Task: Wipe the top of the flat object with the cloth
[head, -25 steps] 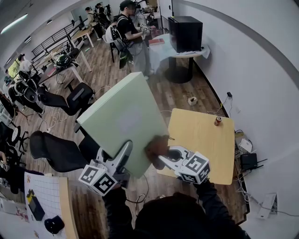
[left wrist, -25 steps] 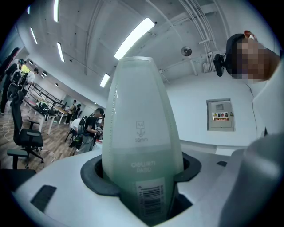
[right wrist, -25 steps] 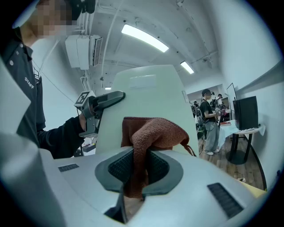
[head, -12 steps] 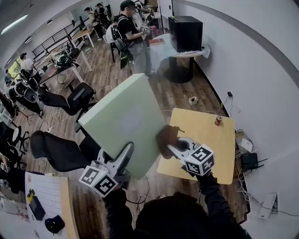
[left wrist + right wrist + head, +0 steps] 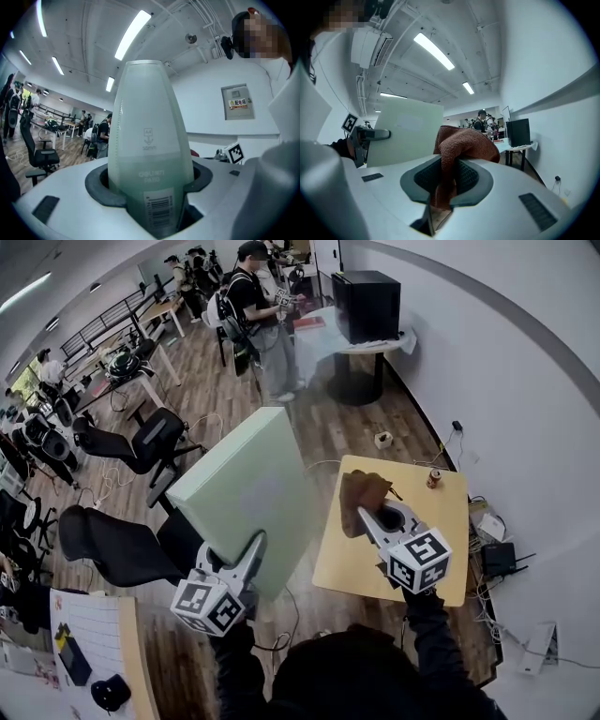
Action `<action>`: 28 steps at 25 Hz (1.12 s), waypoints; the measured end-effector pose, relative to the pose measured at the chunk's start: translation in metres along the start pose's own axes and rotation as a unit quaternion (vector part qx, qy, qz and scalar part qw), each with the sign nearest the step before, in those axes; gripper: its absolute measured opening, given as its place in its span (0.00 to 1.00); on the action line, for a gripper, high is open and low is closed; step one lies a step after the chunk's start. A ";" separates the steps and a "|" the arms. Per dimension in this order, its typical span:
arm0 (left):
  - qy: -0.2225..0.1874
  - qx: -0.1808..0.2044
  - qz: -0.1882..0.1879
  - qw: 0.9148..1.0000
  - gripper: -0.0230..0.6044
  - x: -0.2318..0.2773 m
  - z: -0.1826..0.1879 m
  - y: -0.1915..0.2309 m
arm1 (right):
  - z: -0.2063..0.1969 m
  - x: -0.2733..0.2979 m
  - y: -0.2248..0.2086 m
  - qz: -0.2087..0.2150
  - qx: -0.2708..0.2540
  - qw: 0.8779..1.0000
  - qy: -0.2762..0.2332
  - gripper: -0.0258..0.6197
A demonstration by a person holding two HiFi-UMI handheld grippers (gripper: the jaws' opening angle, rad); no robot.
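Cloth [image 5: 362, 491] moved right, clear of board [image 5: 246, 488], clamped in right gripper [image 5: 368, 517] jaws, left gripper [image 5: 251, 554] jaws clamping board's edge

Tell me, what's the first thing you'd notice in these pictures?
A big pale green flat board fills the middle of the head view, held up tilted by its lower edge in the left gripper. Just to its right, clear of the board, the right gripper pinches a fuzzy reddish-brown cloth above a small yellow wooden table.
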State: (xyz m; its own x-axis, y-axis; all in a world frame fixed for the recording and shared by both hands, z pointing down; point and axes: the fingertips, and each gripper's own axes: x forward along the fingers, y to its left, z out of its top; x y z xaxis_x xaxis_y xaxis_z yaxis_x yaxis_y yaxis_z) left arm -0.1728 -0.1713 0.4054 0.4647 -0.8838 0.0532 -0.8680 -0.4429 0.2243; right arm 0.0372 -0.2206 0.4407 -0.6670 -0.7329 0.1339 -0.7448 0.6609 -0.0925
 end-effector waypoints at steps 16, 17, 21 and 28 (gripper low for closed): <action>0.011 0.040 0.011 0.999 0.55 0.020 -0.023 -0.017 | 0.020 -0.033 -0.009 -0.059 -0.001 0.998 -0.035 0.14; 0.012 0.040 0.012 0.999 0.55 0.020 -0.023 -0.018 | 0.020 -0.033 -0.008 -0.056 -0.001 0.998 -0.036 0.14; 0.015 0.045 0.014 0.999 0.55 0.020 -0.024 -0.017 | 0.017 -0.030 0.001 -0.040 0.002 0.999 -0.034 0.14; 0.017 0.046 0.019 0.999 0.55 0.019 -0.022 -0.013 | 0.016 -0.023 0.009 -0.027 0.000 0.999 -0.032 0.14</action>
State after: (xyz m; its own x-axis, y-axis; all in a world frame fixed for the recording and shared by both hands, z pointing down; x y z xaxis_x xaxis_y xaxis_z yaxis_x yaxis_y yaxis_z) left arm -0.1494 -0.1789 0.4250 0.4346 -0.8958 0.0931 -0.8973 -0.4217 0.1305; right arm 0.0454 -0.2000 0.4205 -0.6261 -0.7761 0.0748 -0.7794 0.6204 -0.0871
